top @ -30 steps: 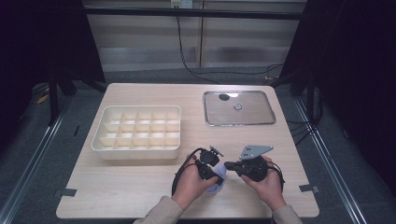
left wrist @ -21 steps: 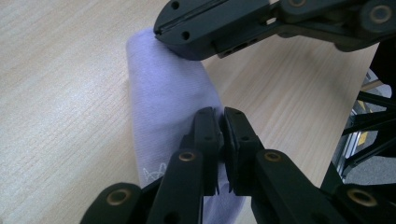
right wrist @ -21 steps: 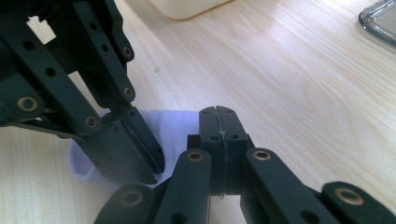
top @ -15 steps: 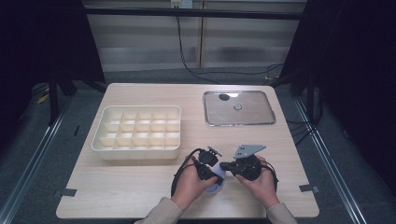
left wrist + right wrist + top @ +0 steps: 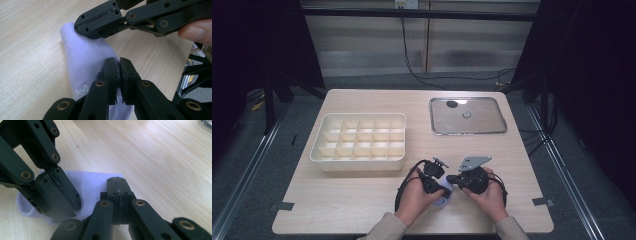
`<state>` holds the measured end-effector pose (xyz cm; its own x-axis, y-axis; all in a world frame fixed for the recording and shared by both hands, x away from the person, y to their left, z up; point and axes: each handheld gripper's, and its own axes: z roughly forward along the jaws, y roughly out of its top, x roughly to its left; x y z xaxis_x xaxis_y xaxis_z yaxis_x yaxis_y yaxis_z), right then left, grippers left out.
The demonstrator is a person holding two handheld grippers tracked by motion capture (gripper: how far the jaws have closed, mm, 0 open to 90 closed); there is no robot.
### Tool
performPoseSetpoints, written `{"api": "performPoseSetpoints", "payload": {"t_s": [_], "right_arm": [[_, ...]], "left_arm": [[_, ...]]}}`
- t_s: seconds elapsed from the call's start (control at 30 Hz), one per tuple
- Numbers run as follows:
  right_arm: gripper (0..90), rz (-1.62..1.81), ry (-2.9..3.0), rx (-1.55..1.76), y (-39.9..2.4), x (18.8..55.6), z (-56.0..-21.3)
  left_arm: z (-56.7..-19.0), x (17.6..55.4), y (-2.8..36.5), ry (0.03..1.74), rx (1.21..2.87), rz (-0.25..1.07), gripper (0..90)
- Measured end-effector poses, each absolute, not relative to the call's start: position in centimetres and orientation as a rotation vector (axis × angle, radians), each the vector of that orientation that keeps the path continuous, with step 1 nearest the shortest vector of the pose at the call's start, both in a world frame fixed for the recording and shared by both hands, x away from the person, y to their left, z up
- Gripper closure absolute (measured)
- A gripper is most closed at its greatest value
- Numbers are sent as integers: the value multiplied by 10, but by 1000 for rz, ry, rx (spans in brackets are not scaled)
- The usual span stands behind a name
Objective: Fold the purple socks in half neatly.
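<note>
A pale lilac cloth (image 5: 443, 201) (image 5: 82, 57) (image 5: 92, 182), sock-like with a small stitched mark, lies on the wooden table near its front edge between the person's two hands. My left gripper (image 5: 437, 189) (image 5: 118, 61) is shut, with a fold of the cloth pinched between its pads. My right gripper (image 5: 451, 181) (image 5: 116, 180) is shut at the cloth's other end, its tips pressed onto the edge and seemingly nipping it. In each gripper view the other gripper shows: the right gripper (image 5: 82, 26) and the left gripper (image 5: 72, 210), close beside each other.
A white compartment tray (image 5: 358, 159) sits on the table's left half, just behind the hands. A shallow metal tray (image 5: 468, 131) at the back right holds a dark piece (image 5: 452, 104) and a small round part (image 5: 466, 114). The table's front edge runs just below the hands.
The right gripper has edged slightly left, closer to the left gripper. The left gripper and the cloth have stayed put.
</note>
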<state>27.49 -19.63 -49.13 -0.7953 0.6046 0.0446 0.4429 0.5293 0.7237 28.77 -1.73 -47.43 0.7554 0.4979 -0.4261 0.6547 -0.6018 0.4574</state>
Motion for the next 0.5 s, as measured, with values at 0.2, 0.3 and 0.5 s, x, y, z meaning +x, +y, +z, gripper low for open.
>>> {"api": "performPoseSetpoints", "payload": {"t_s": [0.2, 0.3, 0.5], "right_arm": [[900, 1139, 2551, 898, -199, 275, -493], [900, 1141, 2553, 892, -199, 274, -492], [900, 1141, 2558, 891, -198, 273, -493]], "left_arm": [[-472, 291, -15, 869, 2333, -390, 790], [-470, 291, -15, 869, 2330, -387, 761], [-457, 293, -8, 862, 2318, -369, 736]]}}
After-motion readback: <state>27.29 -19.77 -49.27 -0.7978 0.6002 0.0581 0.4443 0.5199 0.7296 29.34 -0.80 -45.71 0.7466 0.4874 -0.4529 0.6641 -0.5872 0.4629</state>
